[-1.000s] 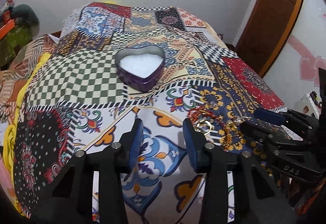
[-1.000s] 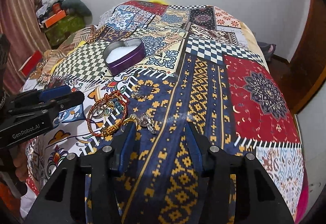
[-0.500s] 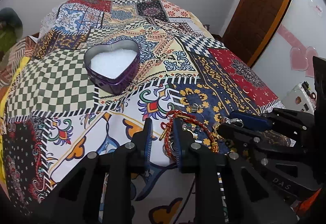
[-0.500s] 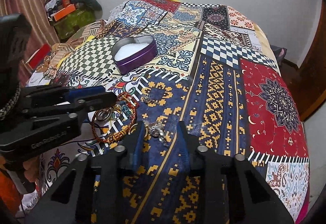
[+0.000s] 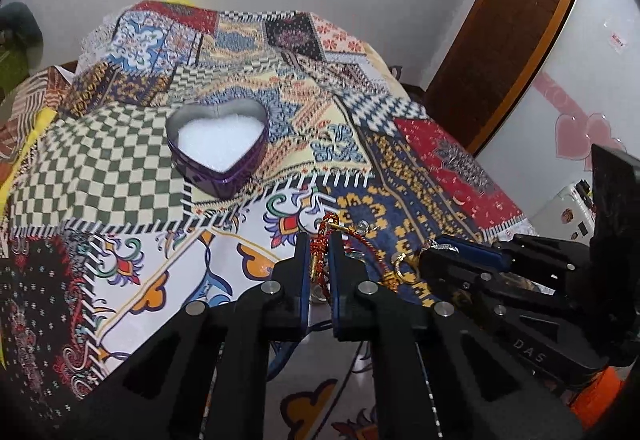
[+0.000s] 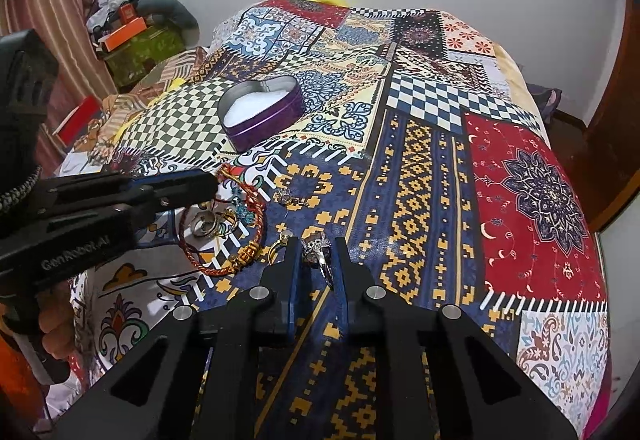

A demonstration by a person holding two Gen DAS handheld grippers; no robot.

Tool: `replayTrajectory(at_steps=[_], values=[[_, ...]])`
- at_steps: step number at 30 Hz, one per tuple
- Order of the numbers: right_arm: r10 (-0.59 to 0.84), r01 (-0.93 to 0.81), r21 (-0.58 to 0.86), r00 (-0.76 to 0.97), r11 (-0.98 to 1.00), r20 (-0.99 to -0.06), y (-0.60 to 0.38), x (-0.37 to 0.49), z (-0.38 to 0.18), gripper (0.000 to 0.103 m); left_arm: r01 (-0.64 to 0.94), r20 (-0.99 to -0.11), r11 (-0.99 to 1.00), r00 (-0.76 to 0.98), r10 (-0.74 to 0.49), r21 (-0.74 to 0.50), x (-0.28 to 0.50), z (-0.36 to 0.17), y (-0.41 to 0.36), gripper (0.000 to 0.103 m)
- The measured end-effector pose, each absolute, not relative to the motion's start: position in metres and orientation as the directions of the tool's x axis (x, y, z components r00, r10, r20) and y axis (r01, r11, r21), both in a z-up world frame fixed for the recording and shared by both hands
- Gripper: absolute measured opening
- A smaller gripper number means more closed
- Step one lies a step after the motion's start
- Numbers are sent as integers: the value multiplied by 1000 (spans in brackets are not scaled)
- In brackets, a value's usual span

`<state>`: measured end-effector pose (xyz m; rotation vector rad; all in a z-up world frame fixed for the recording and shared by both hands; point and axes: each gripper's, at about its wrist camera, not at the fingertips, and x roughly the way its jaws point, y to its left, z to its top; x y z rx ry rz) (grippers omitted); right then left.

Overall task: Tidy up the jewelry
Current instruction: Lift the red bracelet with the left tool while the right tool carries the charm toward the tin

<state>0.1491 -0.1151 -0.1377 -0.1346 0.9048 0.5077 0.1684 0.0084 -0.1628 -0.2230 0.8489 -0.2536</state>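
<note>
A red cord bracelet (image 5: pixel 325 221) with gold beads lies on the patchwork bedspread. My left gripper (image 5: pixel 320 260) is closing its jaws on the cord, and the pads pinch it. In the right wrist view the bracelet (image 6: pixel 240 260) loops out from the left gripper (image 6: pixel 212 182). My right gripper (image 6: pixel 317 260) is closing on a silver ring (image 6: pixel 318 252), which sits pressed between its pads. The right gripper (image 5: pixel 436 254) shows low on the right of the left wrist view. A purple heart-shaped tin (image 5: pixel 224 180) (image 6: pixel 264 128) with white lining stands open farther back.
Inside the bracelet loop lie silver rings (image 6: pixel 204 224) and blue beads (image 6: pixel 242 212). A gold ring (image 6: pixel 276 248) and a small trinket (image 6: pixel 286 198) lie nearby. A wooden door (image 5: pixel 500 40) is at the right, clutter (image 6: pixel 132 28) at the far left.
Both grippers have closed from open. The left gripper shifted right onto the red bracelet cord. The right gripper closed on the silver ring without moving away.
</note>
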Motion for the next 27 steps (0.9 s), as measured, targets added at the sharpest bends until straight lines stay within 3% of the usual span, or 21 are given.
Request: replayTrajectory(at_steps=[13,27], values=[[381,-473,95,558,876,-737,-114,139,-110,13,122,-643,939,700,-311,-321,147,-127,28,7],[397,-487,83,588,869,-705,-103,142,-95,13,59,-650,948,714,-258,-312,141,-130,56,7]])
